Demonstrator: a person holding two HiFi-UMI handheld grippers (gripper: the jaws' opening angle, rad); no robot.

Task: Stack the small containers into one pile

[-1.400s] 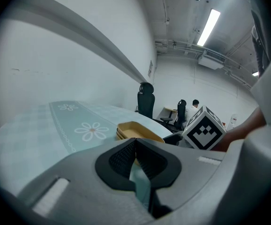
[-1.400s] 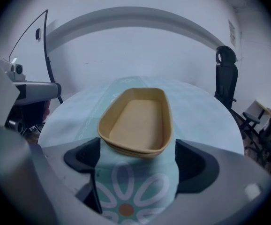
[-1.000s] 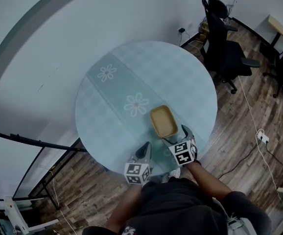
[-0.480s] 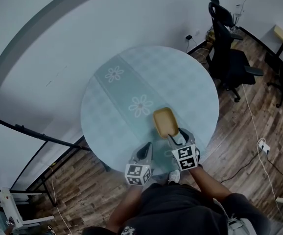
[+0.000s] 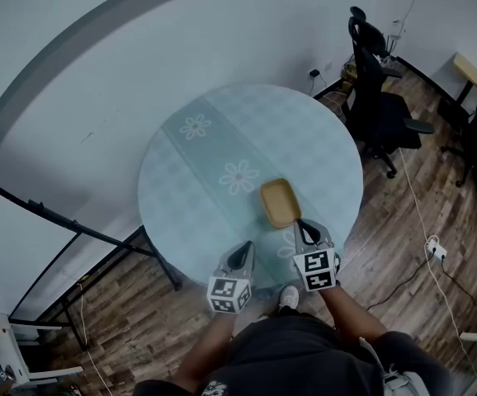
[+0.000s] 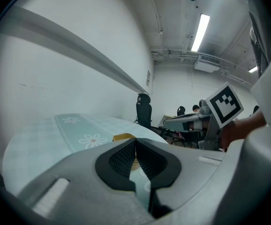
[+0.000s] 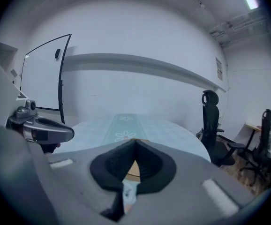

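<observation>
One tan, tray-like container (image 5: 280,202) rests on the round table (image 5: 214,139), near the edge closest to me and beside the flower runner. My right gripper (image 5: 306,231) hovers just short of that container, jaws shut and empty; in the right gripper view its pads meet at the tips (image 7: 135,142) and the container (image 7: 134,168) shows beyond them. My left gripper (image 5: 242,256) is at the table's near rim, left of the container, also shut (image 6: 135,139) with nothing held. A sliver of the container (image 6: 123,137) shows past it. No other container is visible.
Black office chairs (image 5: 379,97) stand to the table's right on the wood floor. A cable and power strip (image 5: 433,249) lie on the floor there. A black-framed stand (image 5: 73,229) leans at the left by the white wall. The table's far half holds only the runner.
The right gripper has drawn back a little from the container's near end toward me, and its jaws have closed. The left gripper has stayed at the table's rim.
</observation>
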